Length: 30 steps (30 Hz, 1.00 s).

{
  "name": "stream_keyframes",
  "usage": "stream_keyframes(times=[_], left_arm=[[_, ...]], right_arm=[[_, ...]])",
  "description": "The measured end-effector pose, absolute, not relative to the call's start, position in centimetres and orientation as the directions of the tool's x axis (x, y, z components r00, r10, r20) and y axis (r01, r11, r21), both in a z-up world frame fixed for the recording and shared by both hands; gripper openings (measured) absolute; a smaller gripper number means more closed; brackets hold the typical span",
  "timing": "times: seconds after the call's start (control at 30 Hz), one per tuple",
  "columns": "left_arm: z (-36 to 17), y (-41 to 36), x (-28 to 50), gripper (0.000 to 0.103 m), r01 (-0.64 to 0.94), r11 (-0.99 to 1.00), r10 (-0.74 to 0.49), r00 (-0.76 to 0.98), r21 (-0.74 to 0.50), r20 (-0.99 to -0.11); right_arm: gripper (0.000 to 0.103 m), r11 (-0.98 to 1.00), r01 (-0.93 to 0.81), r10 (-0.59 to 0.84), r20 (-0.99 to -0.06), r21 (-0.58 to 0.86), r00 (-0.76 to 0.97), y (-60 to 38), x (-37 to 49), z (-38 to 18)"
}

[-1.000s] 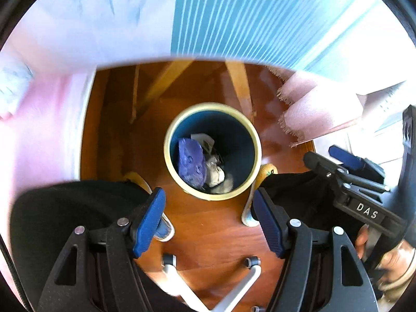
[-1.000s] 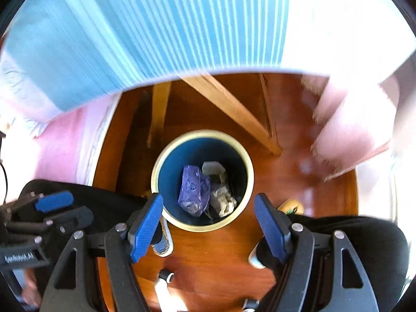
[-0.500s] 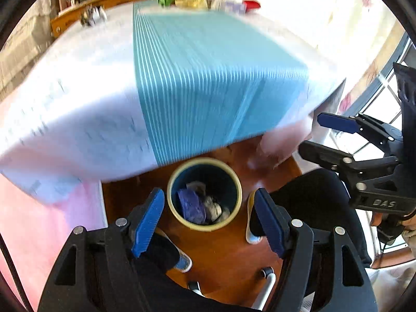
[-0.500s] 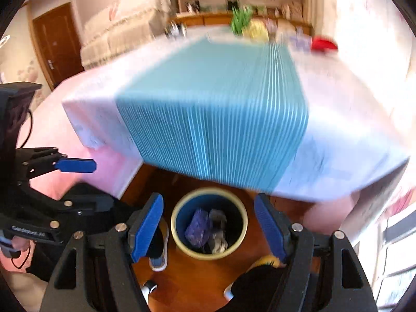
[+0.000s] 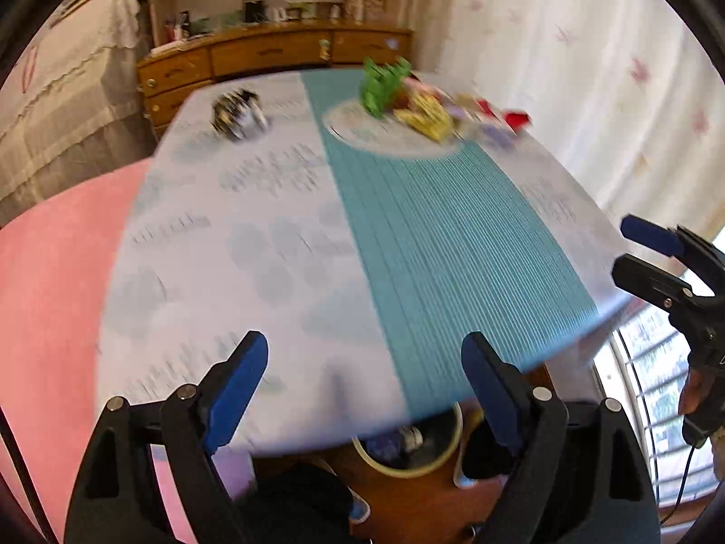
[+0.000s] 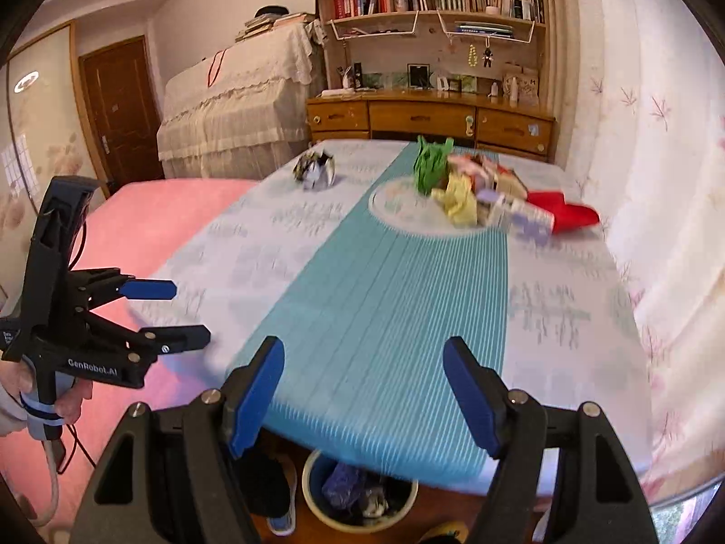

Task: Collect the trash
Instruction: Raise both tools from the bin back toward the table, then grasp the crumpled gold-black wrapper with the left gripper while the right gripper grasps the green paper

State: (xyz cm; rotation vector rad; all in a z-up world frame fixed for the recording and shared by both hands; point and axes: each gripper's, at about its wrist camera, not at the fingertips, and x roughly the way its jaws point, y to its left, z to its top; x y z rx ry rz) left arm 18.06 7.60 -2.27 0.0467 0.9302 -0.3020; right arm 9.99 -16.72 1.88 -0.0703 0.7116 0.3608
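A pile of crumpled trash lies at the table's far end: a green piece [image 6: 430, 163], a yellow piece [image 6: 457, 199], a red piece [image 6: 562, 213]. A dark crumpled wrapper [image 6: 315, 167] sits apart to the left. The pile [image 5: 408, 104] and the wrapper [image 5: 238, 111] also show in the left wrist view. The yellow-rimmed bin [image 6: 358, 494] with trash inside stands on the floor under the near table edge. My left gripper [image 5: 364, 385] hangs above the near edge, its jaws opening with nothing between them. My right gripper [image 6: 362, 385] is open and empty beside it.
The table [image 6: 566, 308] has a white cloth with a teal striped runner. A pink bed cover [image 6: 149, 217] lies left, a curtain [image 6: 670, 181] right. A wooden dresser [image 6: 430, 118] stands behind. A person's dark-trousered legs and shoes flank the bin.
Both grippers rose from looking down into the bin under the table to above the tabletop, with the far trash pile now in sight. The left jaws spread wider.
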Motion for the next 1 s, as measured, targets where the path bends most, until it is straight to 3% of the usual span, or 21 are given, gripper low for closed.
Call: stream_keyframes(times=[0.43, 0.73, 1.0], left_arm=[[2.0, 12.1, 34.5, 0.088, 0.156, 0.985, -0.153, 0.582, -0.075, -0.798], [1.2, 13.3, 45.1, 0.089, 0.086, 0.990, -0.144, 0.560, -0.116, -0.816], [-2.0, 13.5, 51.8, 0.089, 0.012, 0.984, -0.158, 0.514, -0.177, -0.843]], right_arm=[[0.073, 0.950, -0.231, 0.312, -0.675, 0.210, 0.669, -17.0, 28.6, 4.5], [0.073, 0.948, -0.158, 0.312, -0.716, 0.275, 0.625, -15.1, 40.8, 2.4], [0.073, 0.961, -0.103, 0.265, -0.750, 0.256, 0.607, -14.2, 45.6, -0.2]])
